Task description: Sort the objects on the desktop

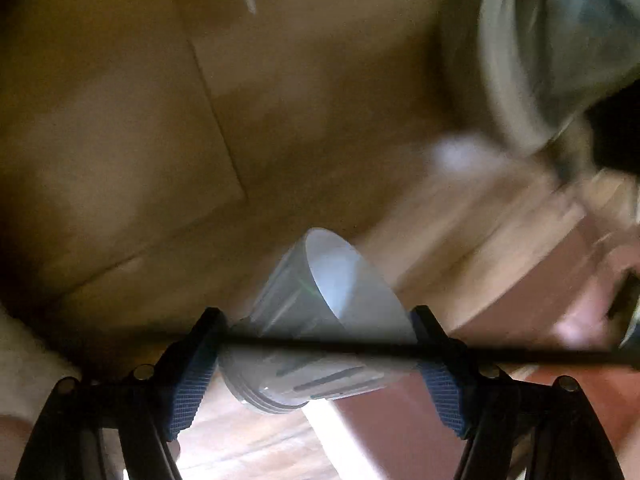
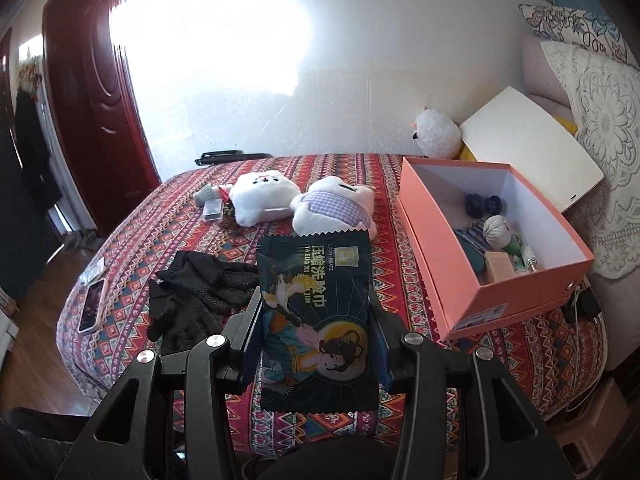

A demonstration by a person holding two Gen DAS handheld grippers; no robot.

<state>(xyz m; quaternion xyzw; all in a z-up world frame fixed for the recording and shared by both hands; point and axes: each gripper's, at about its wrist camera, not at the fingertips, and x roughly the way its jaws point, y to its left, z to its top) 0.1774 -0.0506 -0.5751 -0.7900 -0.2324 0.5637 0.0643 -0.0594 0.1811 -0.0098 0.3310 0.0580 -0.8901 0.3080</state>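
Right gripper (image 2: 316, 332) clamps dark wipes packet (image 2: 314, 320) above patterned tablecloth (image 2: 400, 192) — orange box (image 2: 516, 300) nearby. Left gripper (image 1: 320, 354) pinches clear plastic bottle (image 1: 320, 320) — blurred view, slip risk.

A red, geometric-patterned bedspread (image 2: 400, 184) carries a salmon-orange box (image 2: 516, 304) with a white inside. Left of the box: a dark teal packet (image 2: 316, 320) with yellow-green lettering, black gloves (image 2: 192, 296), and white plush toys (image 2: 264, 196), one in lilac gingham.
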